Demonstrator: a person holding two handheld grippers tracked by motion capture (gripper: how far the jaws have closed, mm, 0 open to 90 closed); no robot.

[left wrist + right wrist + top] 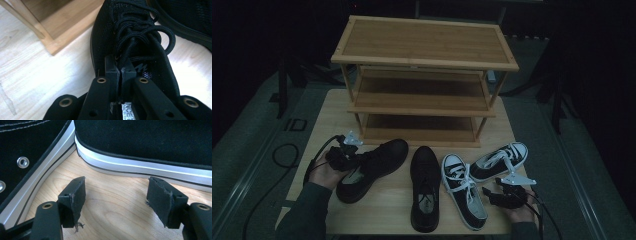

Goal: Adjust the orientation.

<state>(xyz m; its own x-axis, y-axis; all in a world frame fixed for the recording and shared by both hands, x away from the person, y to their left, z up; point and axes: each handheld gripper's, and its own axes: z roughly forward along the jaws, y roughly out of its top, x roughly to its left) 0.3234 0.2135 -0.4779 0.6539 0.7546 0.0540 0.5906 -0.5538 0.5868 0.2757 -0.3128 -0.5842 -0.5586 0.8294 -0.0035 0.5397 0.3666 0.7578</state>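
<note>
1. Left gripper view: the left gripper point(120, 68) has its jaws drawn nearly together, pinching the tongue and laces of the black mesh shoe point(140, 37) at the shoe's opening. The pads meet on the fabric with almost no gap.
2. High view: the left gripper point(349, 156) sits at the heel end of that black mesh shoe point(374, 165), which lies slanted on the left part of the table point(319, 125), its toe pointing toward the rack. A hand point(324, 172) holds the gripper from below left.
3. Just beside the mesh shoe, to its right, lies a second black shoe point(425, 187), pointing straight away from the person; the two are close but apart.
4. Right gripper view: the right gripper point(116, 195) stands wide, its two pads well apart with bare wood between them and nothing clasped. Its jaws face the white rubber sidewalls of two black canvas sneakers.
5. High view: the right gripper point(492, 196) rests near the table's right front corner, just beside the nearer sneaker point(463, 192), with the farther sneaker point(499, 161) angled behind it.
6. Behind all four shoes stands a wooden shoe rack point(424, 75) with three shelves, at the far side of the table.
</note>
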